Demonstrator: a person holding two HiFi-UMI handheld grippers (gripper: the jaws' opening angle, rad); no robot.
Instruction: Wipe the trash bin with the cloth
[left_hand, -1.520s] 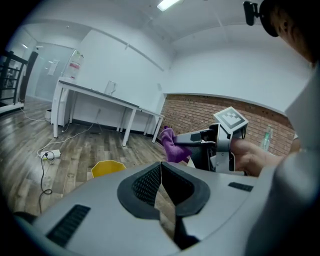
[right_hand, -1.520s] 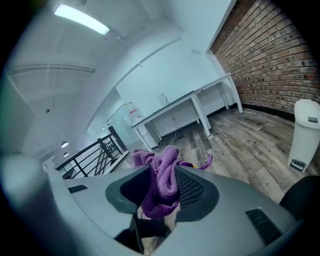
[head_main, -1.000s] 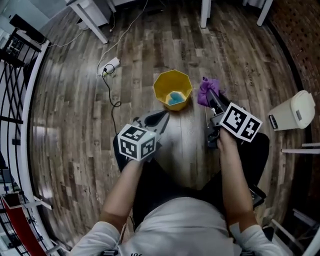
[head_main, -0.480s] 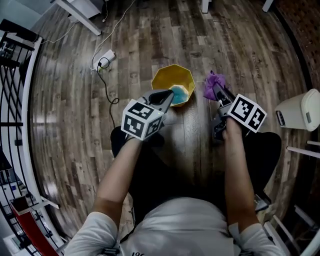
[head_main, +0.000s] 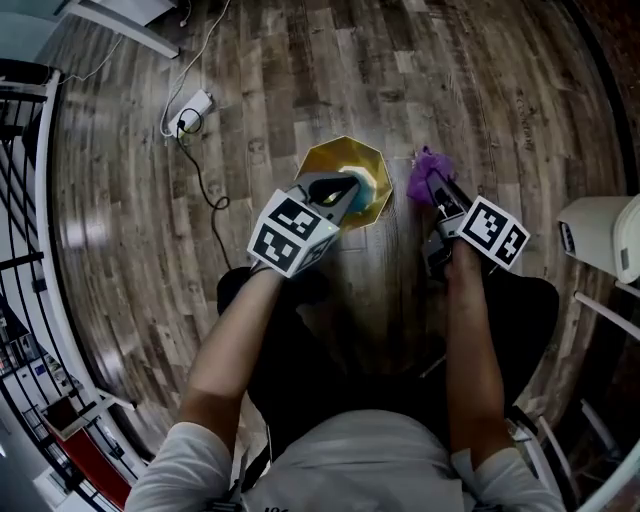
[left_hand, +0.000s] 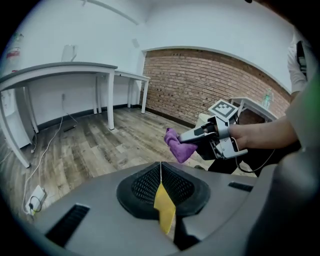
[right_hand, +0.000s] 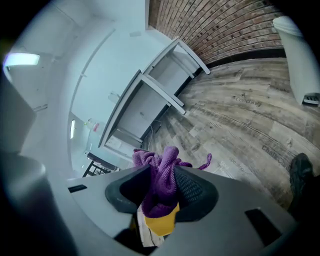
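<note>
Both grippers sit closer to the yellow bin (head_main: 340, 152) than 1 s ago. Ur left gripper (head_main: 349, 190), jaws together & empty, now overlaps its near rim. Ur right gripper (head_main: 436, 196) clamps the purple cloth (head_main: 423, 180) just right of it. Wiping looks abt to start.

I see the yellow trash bin (head_main: 338, 160) standing upright on the wooden floor (head_main: 480, 90), open-topped, with a faceted, many-sided rim. The purple cloth (head_main: 420, 182) is bunched up and pinched in my right gripper (head_main: 438, 195), just right of the bin.
</note>
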